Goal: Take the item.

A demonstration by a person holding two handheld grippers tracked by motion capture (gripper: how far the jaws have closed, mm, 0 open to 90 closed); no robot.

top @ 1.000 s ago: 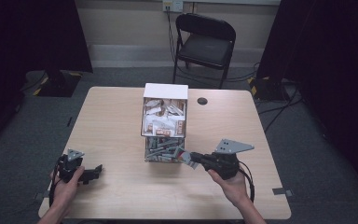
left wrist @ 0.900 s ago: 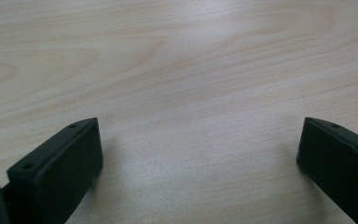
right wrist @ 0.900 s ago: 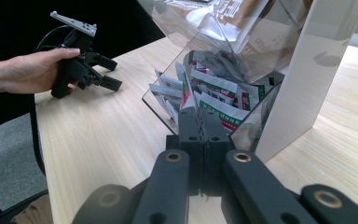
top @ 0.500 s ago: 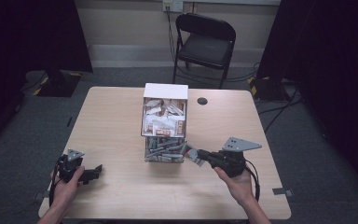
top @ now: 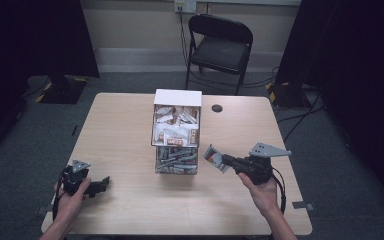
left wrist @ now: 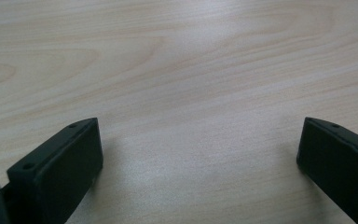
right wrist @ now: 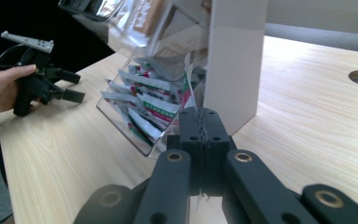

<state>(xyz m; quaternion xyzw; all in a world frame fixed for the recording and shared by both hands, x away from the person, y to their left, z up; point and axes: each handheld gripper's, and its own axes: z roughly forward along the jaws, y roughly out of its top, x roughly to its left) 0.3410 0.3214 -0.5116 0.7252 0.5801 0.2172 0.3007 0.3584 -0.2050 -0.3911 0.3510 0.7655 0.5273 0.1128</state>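
wooden counter (top: 130,135); right gripper (top: 225,162) fingers clamped on a sachet (top: 213,156), held just right of the clear dispenser box (top: 176,145). left gripper (top: 100,184) rests on counter, fingers wide apart, nothing between.

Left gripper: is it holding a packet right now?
No. In the left gripper view the left gripper has its jaws wide apart over bare table, with nothing between them.
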